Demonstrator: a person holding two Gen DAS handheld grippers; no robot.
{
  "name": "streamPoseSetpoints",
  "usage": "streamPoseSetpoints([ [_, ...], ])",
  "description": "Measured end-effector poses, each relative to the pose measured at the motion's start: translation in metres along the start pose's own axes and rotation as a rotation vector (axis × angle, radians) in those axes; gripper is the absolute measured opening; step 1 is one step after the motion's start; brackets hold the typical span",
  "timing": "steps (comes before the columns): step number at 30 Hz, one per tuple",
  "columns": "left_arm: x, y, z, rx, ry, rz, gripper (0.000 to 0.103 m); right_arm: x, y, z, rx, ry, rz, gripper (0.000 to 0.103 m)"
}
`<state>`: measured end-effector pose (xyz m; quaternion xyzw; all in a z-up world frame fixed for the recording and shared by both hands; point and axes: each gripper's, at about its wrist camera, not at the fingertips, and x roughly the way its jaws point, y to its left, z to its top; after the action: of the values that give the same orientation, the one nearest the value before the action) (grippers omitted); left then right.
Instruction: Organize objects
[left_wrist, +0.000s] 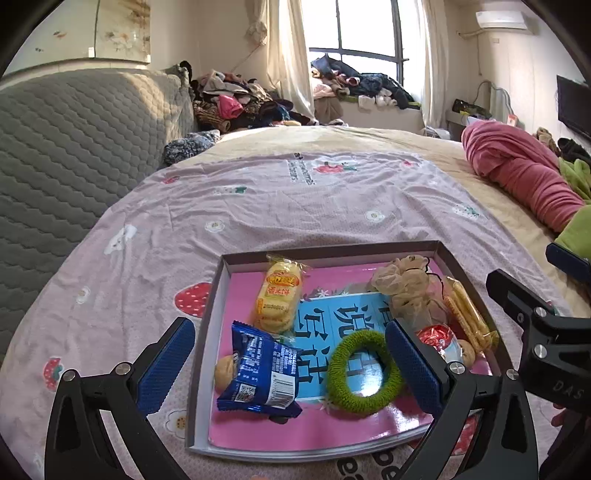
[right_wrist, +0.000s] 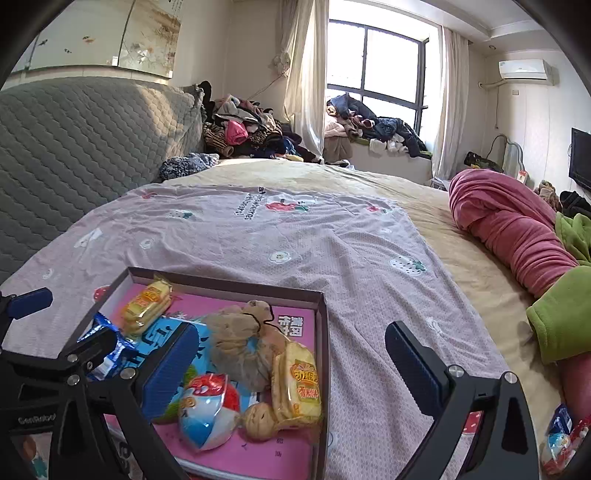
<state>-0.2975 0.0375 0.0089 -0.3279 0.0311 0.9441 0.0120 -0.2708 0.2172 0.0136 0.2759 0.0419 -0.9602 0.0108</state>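
Observation:
A shallow cardboard box (left_wrist: 207, 354) (right_wrist: 322, 354) lies on the pink strawberry sheet, lined with a pink and blue book. In it are a blue snack packet (left_wrist: 260, 373), a yellow cracker pack (left_wrist: 279, 297), a green hair tie (left_wrist: 364, 371), a beige scrunchie (left_wrist: 404, 286) (right_wrist: 240, 341), a second yellow pack (right_wrist: 295, 384), a red-and-white wrapped sweet (right_wrist: 208, 410) and a walnut (right_wrist: 260, 419). My left gripper (left_wrist: 291, 363) is open and empty, its fingers low over the box around the blue packet and hair tie. My right gripper (right_wrist: 291, 363) is open and empty, over the box's right edge.
The box sits near the front of a bed (right_wrist: 443, 218). A grey quilted headboard (left_wrist: 74, 155) is on the left. A rolled pink blanket (right_wrist: 517, 229) and green blanket (right_wrist: 561, 317) lie on the right. More wrapped snacks (right_wrist: 561, 439) lie at the front right. Clothes piles are at the back.

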Motion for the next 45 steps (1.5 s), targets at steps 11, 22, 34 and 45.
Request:
streamPoseSetpoints([
  [11,-0.045,0.016,-0.007,-0.022,-0.027,0.02,0.103,-0.029,0.006,-0.004,0.01,0.014,0.007,0.102],
  [22,-0.1,0.032,-0.027,-0.04,-0.044,0.019,0.103,-0.078,0.006,-0.021,0.02,0.032,0.0,0.102],
  [34,-0.152,0.04,-0.034,-0.053,-0.037,0.008,0.103,-0.139,0.009,-0.009,0.016,-0.004,-0.002,0.102],
  [45,-0.195,0.044,-0.039,-0.045,-0.061,0.018,0.103,-0.182,0.012,-0.005,-0.005,-0.021,-0.008,0.102],
])
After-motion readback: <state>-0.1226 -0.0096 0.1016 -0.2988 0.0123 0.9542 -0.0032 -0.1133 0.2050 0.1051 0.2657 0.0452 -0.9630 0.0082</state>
